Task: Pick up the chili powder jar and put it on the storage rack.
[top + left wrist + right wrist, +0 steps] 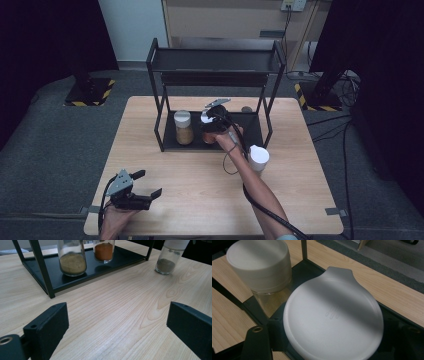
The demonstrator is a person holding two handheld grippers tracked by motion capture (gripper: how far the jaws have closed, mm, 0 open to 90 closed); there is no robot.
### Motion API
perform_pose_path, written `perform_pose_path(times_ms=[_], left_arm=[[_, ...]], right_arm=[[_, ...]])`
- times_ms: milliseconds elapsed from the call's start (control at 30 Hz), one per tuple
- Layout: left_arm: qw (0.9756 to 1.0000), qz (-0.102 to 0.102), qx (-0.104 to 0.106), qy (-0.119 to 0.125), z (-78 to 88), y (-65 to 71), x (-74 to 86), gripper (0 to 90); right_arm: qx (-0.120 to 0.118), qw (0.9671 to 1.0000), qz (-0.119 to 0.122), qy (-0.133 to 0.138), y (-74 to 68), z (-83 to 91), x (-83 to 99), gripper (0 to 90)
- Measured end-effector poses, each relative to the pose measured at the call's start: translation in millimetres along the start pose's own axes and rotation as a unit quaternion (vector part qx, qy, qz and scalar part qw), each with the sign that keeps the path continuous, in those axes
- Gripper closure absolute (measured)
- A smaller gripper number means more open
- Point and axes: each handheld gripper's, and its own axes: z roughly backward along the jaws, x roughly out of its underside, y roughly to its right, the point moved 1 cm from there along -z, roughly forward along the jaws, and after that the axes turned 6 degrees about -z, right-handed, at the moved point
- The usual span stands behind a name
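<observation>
Right tool [212, 129] clamps orange jar [104, 250]; left tool [146, 182] agape; three jars, one rack [160, 120].

Left tool [148, 184] agape, right tool [214, 125] clamped

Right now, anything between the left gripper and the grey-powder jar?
Nothing: bare wood. Left gripper view shows clear table from the open jaws up to the jar.

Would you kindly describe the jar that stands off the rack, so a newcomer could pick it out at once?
Start at the black rack at the far middle of the wooden table. Just outside its front right corner, on bare wood, stands a white-lidded glass jar. Unlike the yellow-powder jar and the orange-powder jar on the rack's bottom shelf, it holds grey powder.
</observation>
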Motion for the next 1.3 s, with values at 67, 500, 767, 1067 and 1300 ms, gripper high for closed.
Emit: perform_pose_path(times_ms=[67, 500, 767, 1067, 1300], left_arm=[[1.0, 0.001, 0.0, 0.001, 0.2, -0.3, 0.4, 3.1], [1.0, 0.002, 0.0, 0.001, 0.1, -0.9, 0.7, 3.1], [1.0, 0.002, 0.001, 0.001, 0.2, -0.9, 0.8, 3.1], [1.0, 0.001, 0.0, 0.0, -0.1, -0.5, 0.4, 3.1], [1.0, 0.0, 0.0, 0.0, -0.3, -0.1, 0.1, 3.1]], right_arm=[[-0.001, 1.0, -0.005, -0.002, 1.0, -2.0, 1.2, 31.1], [-0.003, 0.9999, -0.009, -0.004, 5.5, -9.1, 2.8, 31.1], [-0.003, 0.9999, -0.012, -0.003, 6.9, -11.4, 4.5, 31.1], [-0.01, 0.9998, -0.015, 0.003, 11.4, -12.5, 8.2, 30.6], [-0.004, 0.9999, -0.011, -0.003, 7.6, -13.3, 7.6, 20.2]])
